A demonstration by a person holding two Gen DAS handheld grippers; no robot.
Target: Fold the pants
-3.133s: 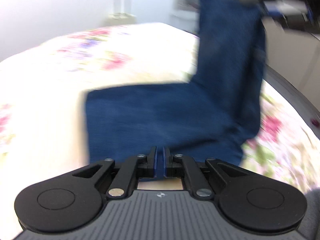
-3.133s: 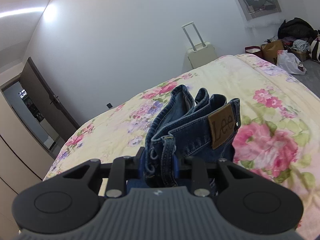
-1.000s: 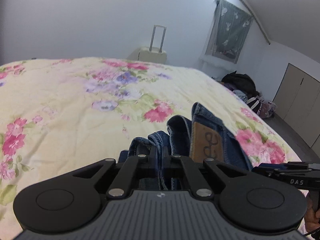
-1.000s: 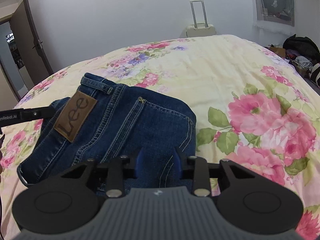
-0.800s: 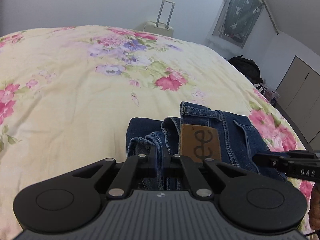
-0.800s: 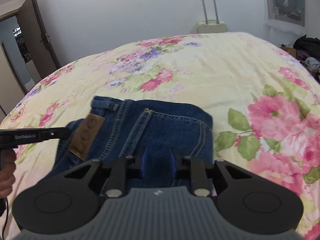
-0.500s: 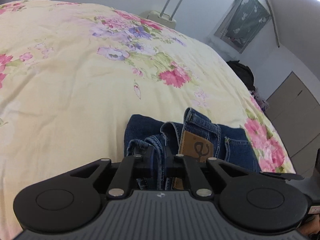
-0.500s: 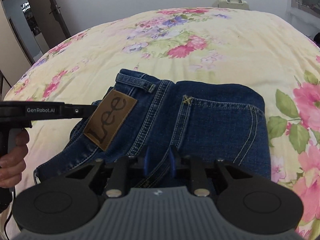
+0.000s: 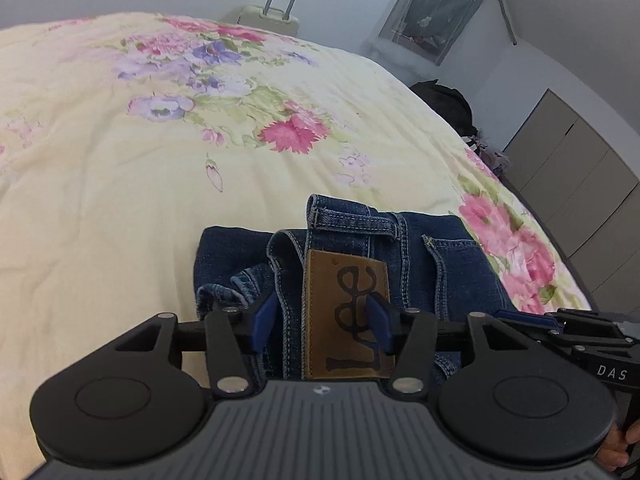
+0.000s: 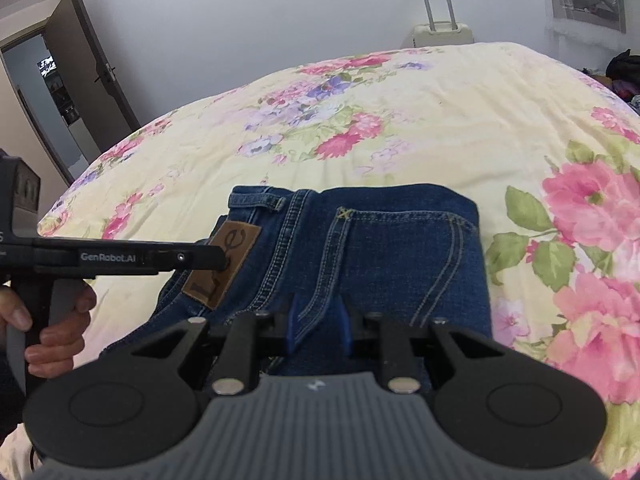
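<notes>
Blue jeans lie folded on the flowered bed cover, back side up, with a brown leather patch at the waistband. My left gripper hangs low over the waistband. Its jaws are opening, and the blue pads stand apart on either side of the patch without pressing it. In the right wrist view the jeans lie flat. My right gripper keeps its pads close together on the denim's near edge. The left gripper reaches in from the left over the patch.
The bed cover stretches wide beyond the jeans. A cream suitcase stands past the far edge. An open door is at left, with a wardrobe and a dark bag at right. A hand holds the left gripper's handle.
The lifted jeans have come down folded onto the bed. My left gripper sank with them, then its jaws spread from a tight hold on the waistband. The right pads drew closer together.
</notes>
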